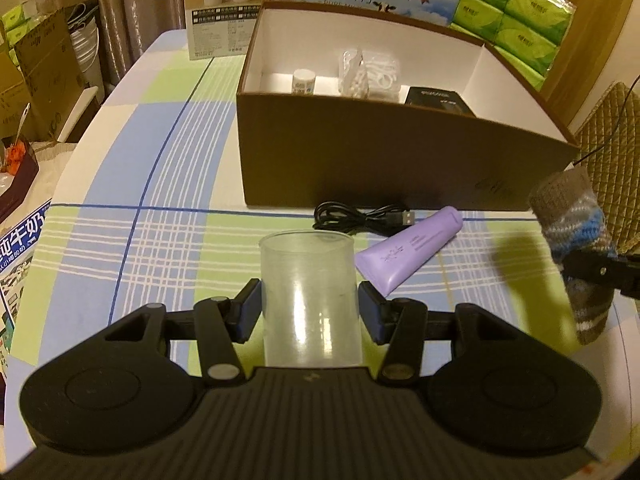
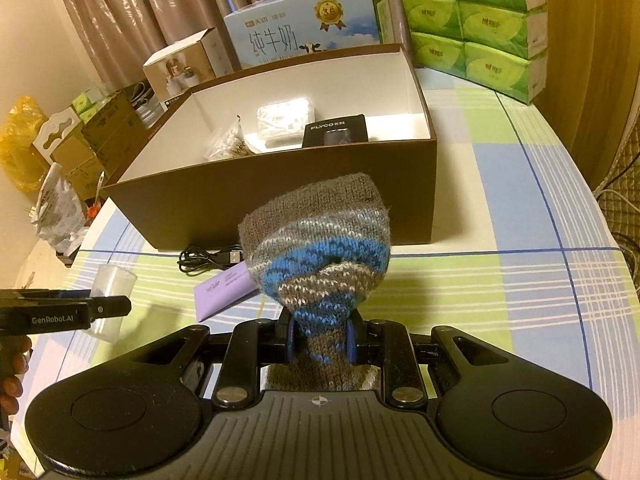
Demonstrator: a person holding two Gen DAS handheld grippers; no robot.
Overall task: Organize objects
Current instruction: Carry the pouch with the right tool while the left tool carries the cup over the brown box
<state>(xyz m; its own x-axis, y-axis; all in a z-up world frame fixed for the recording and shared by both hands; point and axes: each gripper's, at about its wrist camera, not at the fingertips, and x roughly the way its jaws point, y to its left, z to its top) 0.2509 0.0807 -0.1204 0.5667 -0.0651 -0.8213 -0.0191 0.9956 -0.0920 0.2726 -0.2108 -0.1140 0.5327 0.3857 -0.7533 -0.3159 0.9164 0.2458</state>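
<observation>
My left gripper [image 1: 310, 306] is shut on a clear plastic cup [image 1: 310, 296], held upright above the checked tablecloth. My right gripper [image 2: 321, 340] is shut on a knitted sock [image 2: 320, 244] striped grey, blue and white; the same sock [image 1: 576, 240] hangs at the right in the left wrist view. Ahead of both stands an open brown box [image 1: 400, 156] with a white inside, holding a small white jar [image 1: 304, 81], bags of cotton swabs [image 1: 370, 74] and a black carton [image 1: 436, 100]. Before the box lie a black USB cable [image 1: 360, 218] and a purple tube [image 1: 412, 250].
Green tissue packs [image 2: 476, 24] and a blue milk carton [image 2: 304, 28] stand behind the box. A small product box [image 1: 222, 12] stands at the back left. Cardboard boxes and bags [image 2: 60, 160] crowd the floor left of the table. A quilted chair back [image 1: 612, 148] is at the right.
</observation>
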